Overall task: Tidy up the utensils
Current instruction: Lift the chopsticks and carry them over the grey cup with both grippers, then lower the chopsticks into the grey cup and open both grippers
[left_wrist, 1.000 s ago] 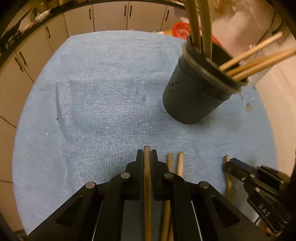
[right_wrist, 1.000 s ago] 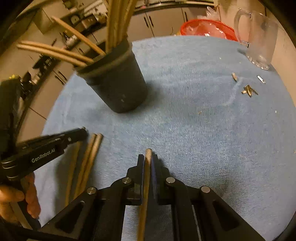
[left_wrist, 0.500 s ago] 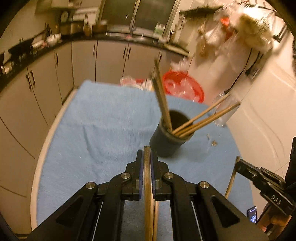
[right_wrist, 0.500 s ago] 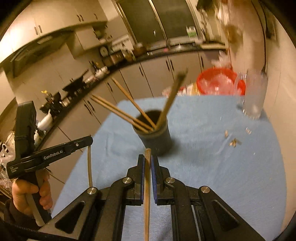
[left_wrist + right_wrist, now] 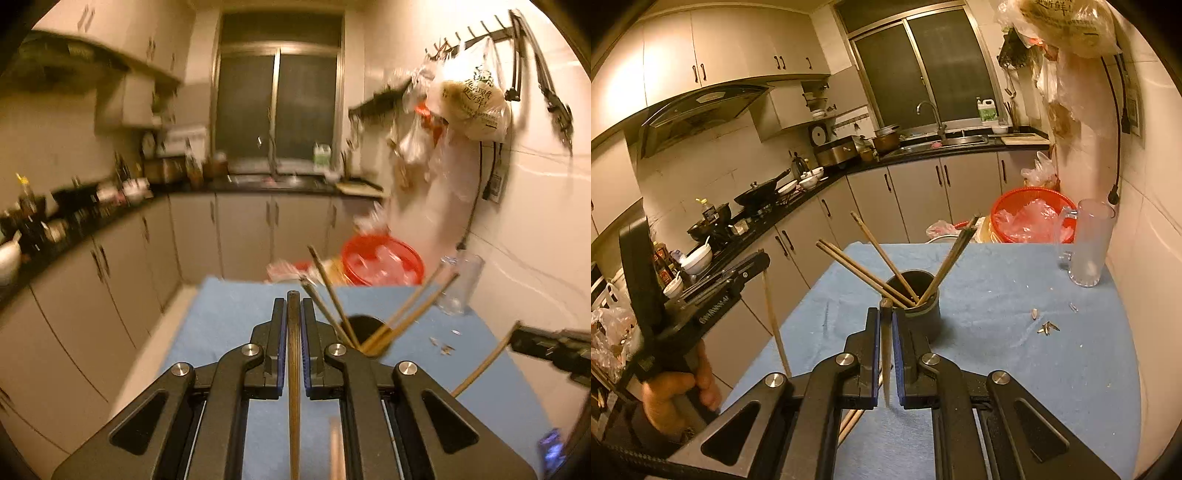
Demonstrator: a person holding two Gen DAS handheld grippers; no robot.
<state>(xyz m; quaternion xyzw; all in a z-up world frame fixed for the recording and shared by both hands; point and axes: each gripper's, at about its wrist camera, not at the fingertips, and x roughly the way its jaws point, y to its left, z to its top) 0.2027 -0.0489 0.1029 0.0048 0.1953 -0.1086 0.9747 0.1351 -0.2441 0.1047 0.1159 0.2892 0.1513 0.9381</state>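
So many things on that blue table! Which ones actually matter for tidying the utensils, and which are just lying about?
Part of the job:
- dark utensil holder with chopsticks standing in it
- chopstick gripped in the left claw
- chopstick gripped in the right claw
- loose chopsticks on the blue towel

Just lying about:
- glass mug
- red basket
- small scraps

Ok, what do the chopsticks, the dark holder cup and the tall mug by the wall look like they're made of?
Chopsticks: probably bamboo or wood, matte tan, thin straight sticks with darker tips.
Holder cup: likely plastic or matte ceramic; dark, dull, no glare, with a lighter band under the rim. Cannot tell which.
Tall mug: clear glass or plastic with a frosted look; the wall shows through it.
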